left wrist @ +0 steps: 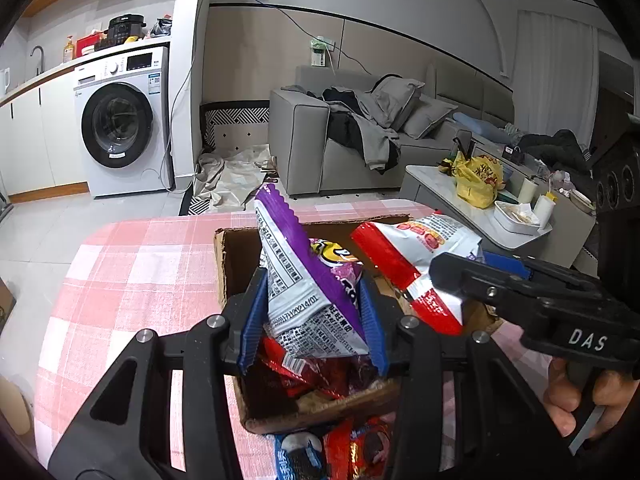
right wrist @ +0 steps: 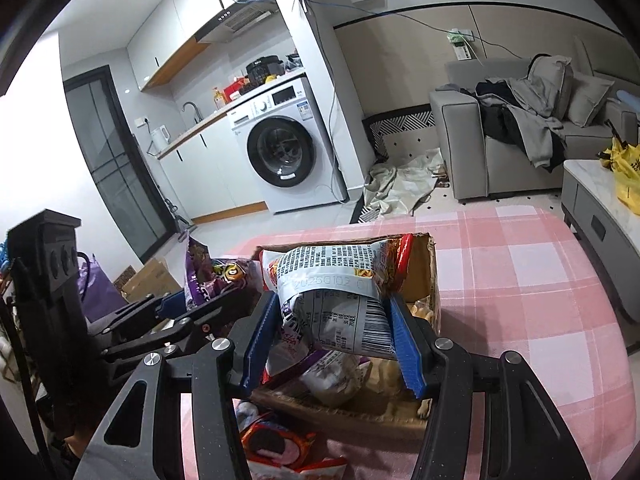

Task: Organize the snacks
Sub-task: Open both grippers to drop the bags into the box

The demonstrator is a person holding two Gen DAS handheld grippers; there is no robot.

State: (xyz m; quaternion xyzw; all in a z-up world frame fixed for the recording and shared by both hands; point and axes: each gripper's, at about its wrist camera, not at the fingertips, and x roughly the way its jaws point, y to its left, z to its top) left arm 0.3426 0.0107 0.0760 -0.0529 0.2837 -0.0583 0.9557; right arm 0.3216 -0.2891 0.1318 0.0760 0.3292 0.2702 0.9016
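Left tool (left wrist: pixel 312 316): clamped on purple packet (left wrist: pixel 304 280) over cardboard box (left wrist: pixel 320 408).
Right tool (right wrist: pixel 334 336): clamped on red-and-white packet (right wrist: pixel 340 280).
Risk: packets collide; slick foil slips, landing on worktop (left wrist: pixel 132 276).

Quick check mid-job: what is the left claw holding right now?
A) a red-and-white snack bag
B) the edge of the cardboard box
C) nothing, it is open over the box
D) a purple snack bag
D: the left claw has its blue fingers closed on the purple snack bag above the cardboard box, while the right claw holds the red-and-white snack bag.
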